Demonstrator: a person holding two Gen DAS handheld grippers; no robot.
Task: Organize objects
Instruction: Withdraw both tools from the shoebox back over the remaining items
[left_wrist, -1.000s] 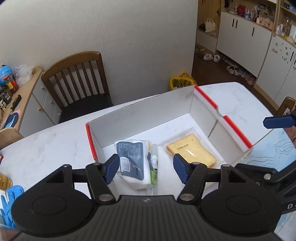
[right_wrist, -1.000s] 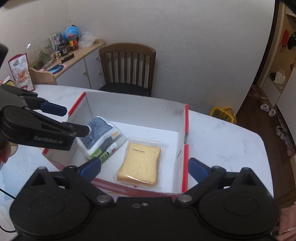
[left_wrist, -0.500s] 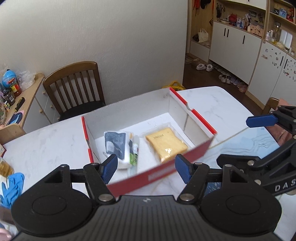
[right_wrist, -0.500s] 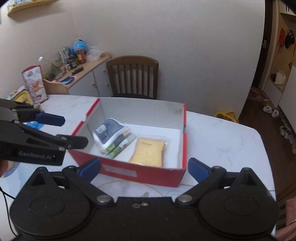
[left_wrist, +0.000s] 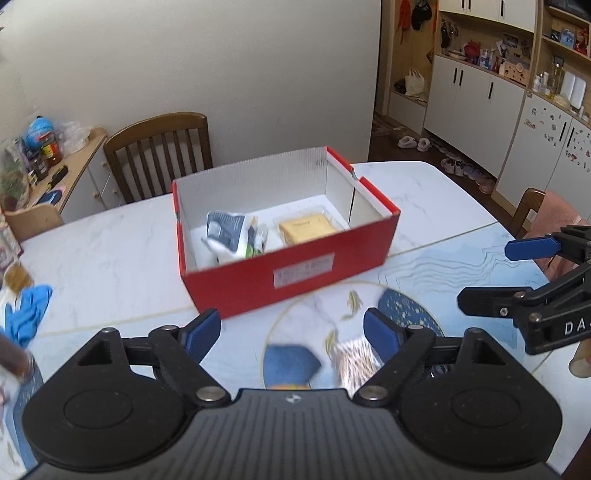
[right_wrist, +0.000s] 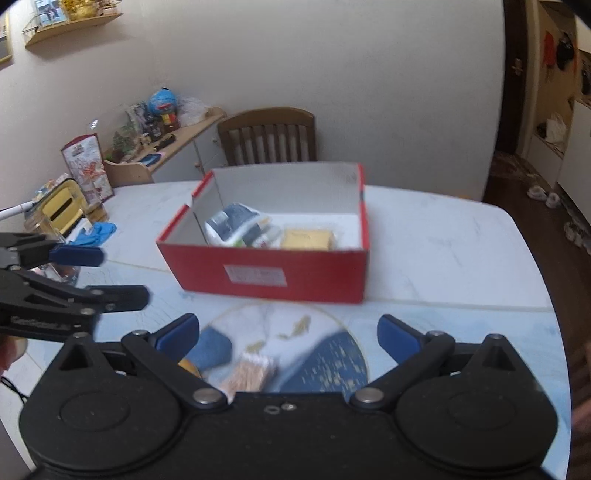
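A home, dining area w/ marble table (left_wrist: 110, 236) & wooden chair (left_wrist: 159, 147); white cupboards (left_wrist: 476, 96) w/ household things, slippers (left_wrist: 413, 142) on floor near hallway, cluttered sideboard (left_wrist: 74, 162) by wall

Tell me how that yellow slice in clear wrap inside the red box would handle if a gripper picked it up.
The wrapped slice looks like bread or sponge, so probably light and squashy. Its clear film may be slippery. It lies flat on the floor of the red box, so getting a finger under it could be awkward.

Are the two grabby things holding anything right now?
No. The left tool and the right tool are both open with nothing between the pads; the left one has just been opening. The red box sits untouched on the table.
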